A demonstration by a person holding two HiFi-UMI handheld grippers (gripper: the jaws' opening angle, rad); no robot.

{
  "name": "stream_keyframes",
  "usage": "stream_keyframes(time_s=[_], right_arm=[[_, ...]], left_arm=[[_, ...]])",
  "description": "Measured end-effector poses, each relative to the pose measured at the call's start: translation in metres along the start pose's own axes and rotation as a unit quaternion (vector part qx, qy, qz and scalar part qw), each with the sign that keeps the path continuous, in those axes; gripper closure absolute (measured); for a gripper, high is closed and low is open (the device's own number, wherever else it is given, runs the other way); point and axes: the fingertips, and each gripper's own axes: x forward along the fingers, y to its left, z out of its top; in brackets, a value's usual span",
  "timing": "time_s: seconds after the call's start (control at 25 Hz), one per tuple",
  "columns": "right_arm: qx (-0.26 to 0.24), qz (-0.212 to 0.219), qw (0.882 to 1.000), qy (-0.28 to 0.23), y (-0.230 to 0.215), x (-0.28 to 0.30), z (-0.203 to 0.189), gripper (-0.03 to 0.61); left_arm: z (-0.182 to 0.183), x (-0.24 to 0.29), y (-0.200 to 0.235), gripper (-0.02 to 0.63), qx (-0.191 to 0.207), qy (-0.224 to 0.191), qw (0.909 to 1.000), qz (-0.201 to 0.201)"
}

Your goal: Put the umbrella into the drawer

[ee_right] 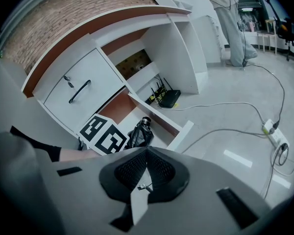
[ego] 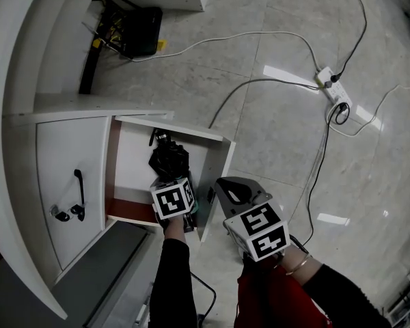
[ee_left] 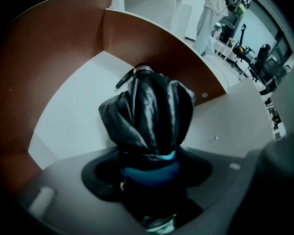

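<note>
A: Left gripper (ego: pixel 171 183), status?
B: Clenched on the folded black umbrella (ee_left: pixel 149 116), blue pads pressed against its near end.
A: Umbrella location?
B: Inside the open drawer (ego: pixel 133 161), which is pulled out from below the front edge of the white desk top (ego: pixel 14 115). Its far end points toward the drawer's back corner. Contact with the drawer bottom: cannot tell.
A: Right gripper (ee_right: pixel 146 168)?
B: Jaws pressed together, nothing between them. It is held above the floor just outside the drawer's front panel.
A: Surroundings?
B: Cabinet door (ego: pixel 61 183) with a black handle beside the drawer; power strip (ego: pixel 333 91) on the floor, well apart.
</note>
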Motion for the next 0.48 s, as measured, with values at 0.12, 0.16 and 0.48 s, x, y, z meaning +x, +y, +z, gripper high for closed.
stream_keyframes(time_s=[0.12,0.16,0.48], right_arm=[[0.0,-0.003,1.0,0.005,-0.001,0.0,-0.002,0.577],[0.001,-0.004,1.0,0.007,-0.001,0.001,-0.002,0.577],[0.003,-0.013,1.0,0.014,0.007,-0.002,-0.005,0.577]], left_arm=[[0.001,-0.002,-0.001,0.322,-0.006,0.0,1.0,0.002],[0.002,-0.003,-0.001,0.321,-0.008,-0.002,1.0,0.002],[0.024,-0.037,0.001,0.321,-0.028,-0.053,0.9982,-0.003]])
